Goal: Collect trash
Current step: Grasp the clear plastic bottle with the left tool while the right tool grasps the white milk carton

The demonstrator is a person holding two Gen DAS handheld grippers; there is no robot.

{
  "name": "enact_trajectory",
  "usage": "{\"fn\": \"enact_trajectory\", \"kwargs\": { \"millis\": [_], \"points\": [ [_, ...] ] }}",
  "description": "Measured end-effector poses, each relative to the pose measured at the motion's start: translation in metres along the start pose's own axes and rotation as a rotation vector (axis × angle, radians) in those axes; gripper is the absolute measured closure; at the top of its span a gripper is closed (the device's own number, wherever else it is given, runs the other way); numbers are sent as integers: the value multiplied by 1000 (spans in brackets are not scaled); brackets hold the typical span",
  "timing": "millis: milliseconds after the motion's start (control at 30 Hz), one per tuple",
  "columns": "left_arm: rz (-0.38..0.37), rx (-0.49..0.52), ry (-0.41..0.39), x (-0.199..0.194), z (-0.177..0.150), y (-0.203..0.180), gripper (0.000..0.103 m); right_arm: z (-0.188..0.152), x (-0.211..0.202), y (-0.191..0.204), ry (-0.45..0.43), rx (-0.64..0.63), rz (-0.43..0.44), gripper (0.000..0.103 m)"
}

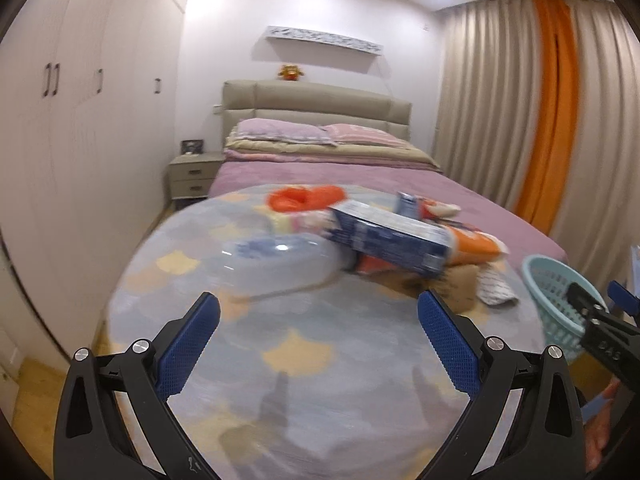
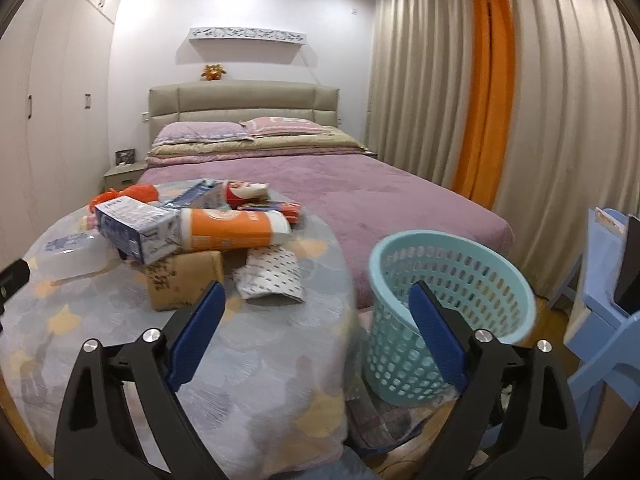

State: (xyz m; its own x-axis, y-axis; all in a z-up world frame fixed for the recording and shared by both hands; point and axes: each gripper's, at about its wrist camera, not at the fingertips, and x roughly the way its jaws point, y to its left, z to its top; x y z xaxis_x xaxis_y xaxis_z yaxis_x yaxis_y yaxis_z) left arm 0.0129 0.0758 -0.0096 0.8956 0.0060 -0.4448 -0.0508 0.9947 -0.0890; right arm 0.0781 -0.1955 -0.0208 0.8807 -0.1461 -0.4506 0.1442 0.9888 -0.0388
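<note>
On the round patterned table [image 2: 120, 320], from the left: a clear plastic bottle [image 1: 276, 264] on its side, a blue carton [image 2: 136, 232] lying long axis left to right, an orange wrapped roll [image 2: 236, 232] likewise, brown box [image 2: 184, 280] beneath. The teal basket [image 2: 452, 296] stands right of the table. Left gripper [image 1: 318, 320] and right gripper [image 2: 316, 308] hang wide open, empty

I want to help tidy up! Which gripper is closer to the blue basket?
Right. The right gripper is open with the basket just beyond its right finger. The left gripper, also open, faces the trash pile, basket off to its right.
</note>
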Motion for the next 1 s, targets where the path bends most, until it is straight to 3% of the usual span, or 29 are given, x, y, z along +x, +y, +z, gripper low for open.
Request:
{"fn": "enact_trajectory", "kwargs": {
  "millis": [100,300,433,600,1000],
  "points": [
    [-7,-3,30,11,16,26,8,10,8,10,18,-8,68,25],
    [-76,37,105,47,44,59,7,44,27,47,36,-66,275,25],
    [-130,65,140,72,57,64,7,65,41,72,33,-97,332,25],
    [-196,32,221,111,63,75,7,81,64,99,64,-135,391,25],
    [-345,33,387,173,61,79,8,78,129,127,247,-207,550,16]
  ]
}}
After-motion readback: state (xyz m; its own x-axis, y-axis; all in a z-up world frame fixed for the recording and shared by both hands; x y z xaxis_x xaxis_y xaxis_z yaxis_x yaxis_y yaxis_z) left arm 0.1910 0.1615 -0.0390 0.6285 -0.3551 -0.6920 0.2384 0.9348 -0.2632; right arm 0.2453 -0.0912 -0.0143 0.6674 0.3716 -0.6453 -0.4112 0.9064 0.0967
